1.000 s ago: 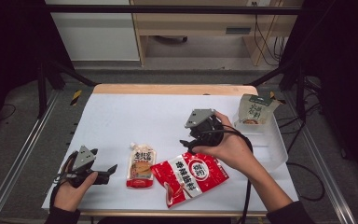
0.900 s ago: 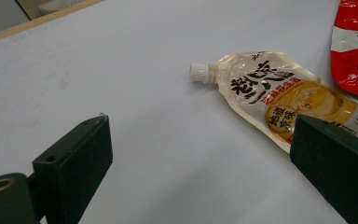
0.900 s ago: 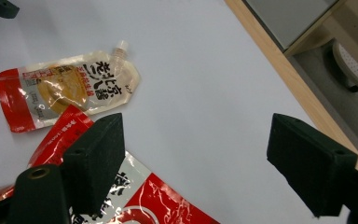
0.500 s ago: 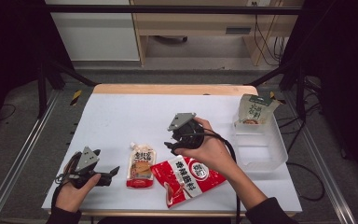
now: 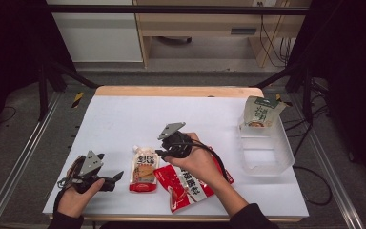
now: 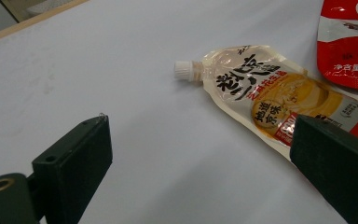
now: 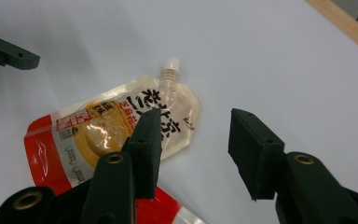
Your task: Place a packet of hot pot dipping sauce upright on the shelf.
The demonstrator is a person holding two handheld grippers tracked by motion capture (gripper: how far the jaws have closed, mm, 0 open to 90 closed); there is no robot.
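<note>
Hovering over the spout end of the sauce pouch (image 5: 144, 168), the right gripper (image 7: 193, 140) has just been closing its jaws, which stand half apart with nothing between them; the pouch lies flat near the table's (image 5: 124, 119) front edge, touching the red snack bag (image 5: 186, 183) beside it. Resting near the front left corner, the left gripper (image 6: 200, 158) holds its jaws wide and empty; a clear bin (image 5: 267, 152) sits at the right edge with a carton (image 5: 259, 112).

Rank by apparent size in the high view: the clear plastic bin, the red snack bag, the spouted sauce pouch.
1. clear plastic bin
2. red snack bag, partly hidden under the right hand
3. spouted sauce pouch
</note>
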